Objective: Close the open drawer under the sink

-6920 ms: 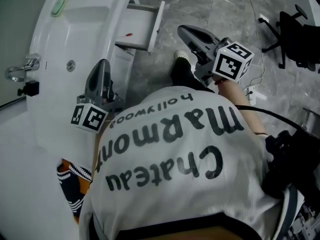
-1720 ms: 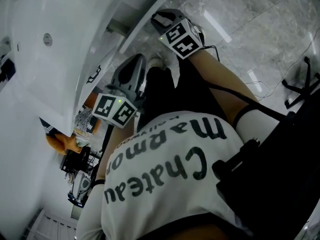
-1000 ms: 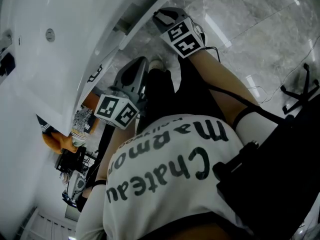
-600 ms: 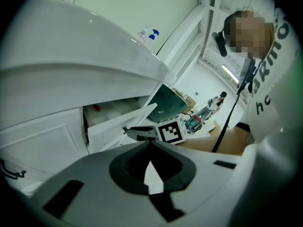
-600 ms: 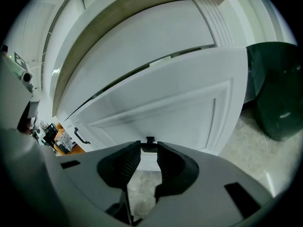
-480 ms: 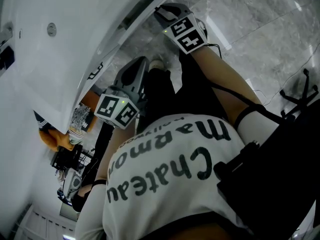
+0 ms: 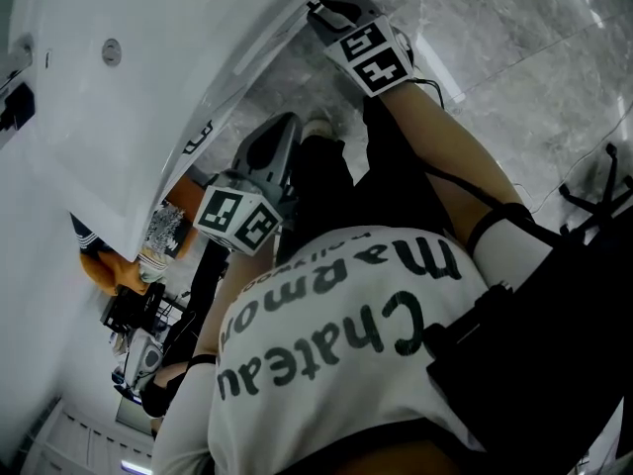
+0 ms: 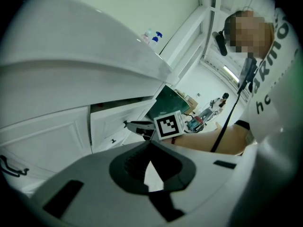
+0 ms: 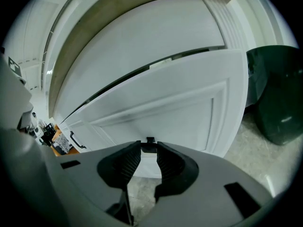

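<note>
- The right gripper (image 9: 149, 150), clamped on the knob (image 9: 150, 141) of the drawer (image 9: 165, 103), may slip under a skewed push, leaving it ajar.
- The left gripper (image 8: 150, 144), jaws together and empty, could bump the sink (image 8: 71, 56).

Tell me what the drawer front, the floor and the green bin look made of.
Drawer front: likely painted wood or board, satin white; even colour, routed frame panel.
Floor: polished stone or stone-look tile; grey veining, bright reflections.
Green bin: probably moulded plastic; smooth dark wall, soft sheen.
</note>
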{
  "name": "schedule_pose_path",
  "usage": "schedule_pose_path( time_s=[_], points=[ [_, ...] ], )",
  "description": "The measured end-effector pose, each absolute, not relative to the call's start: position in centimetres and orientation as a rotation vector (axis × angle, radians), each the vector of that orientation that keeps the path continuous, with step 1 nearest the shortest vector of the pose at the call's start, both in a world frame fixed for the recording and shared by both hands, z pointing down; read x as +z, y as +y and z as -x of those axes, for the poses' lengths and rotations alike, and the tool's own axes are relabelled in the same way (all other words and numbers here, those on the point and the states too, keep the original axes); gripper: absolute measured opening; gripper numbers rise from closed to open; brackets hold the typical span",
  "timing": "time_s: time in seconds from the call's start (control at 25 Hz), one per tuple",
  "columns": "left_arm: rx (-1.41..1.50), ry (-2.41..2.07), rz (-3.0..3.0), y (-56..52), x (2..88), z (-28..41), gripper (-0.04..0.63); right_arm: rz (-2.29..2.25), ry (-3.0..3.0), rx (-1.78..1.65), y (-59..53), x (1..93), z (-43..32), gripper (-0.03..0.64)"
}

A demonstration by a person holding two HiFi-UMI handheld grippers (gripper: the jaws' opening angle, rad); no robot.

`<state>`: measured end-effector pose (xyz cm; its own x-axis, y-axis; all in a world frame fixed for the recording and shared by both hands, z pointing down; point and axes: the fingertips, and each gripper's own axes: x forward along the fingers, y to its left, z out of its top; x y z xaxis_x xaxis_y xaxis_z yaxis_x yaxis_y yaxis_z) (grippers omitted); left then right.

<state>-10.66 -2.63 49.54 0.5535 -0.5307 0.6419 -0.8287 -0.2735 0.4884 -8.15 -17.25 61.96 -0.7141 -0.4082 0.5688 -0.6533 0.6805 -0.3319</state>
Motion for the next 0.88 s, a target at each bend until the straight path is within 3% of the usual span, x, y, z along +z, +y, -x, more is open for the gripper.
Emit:
schedule_pose_path(
  time_s=[0.88],
  points=[
    [0.433,-1.15,-1.967,-2.6,48.2,11.6,0.009,-0.824,-2.418,0.726,-19.4,61.8,9.7,0.118]
  ],
)
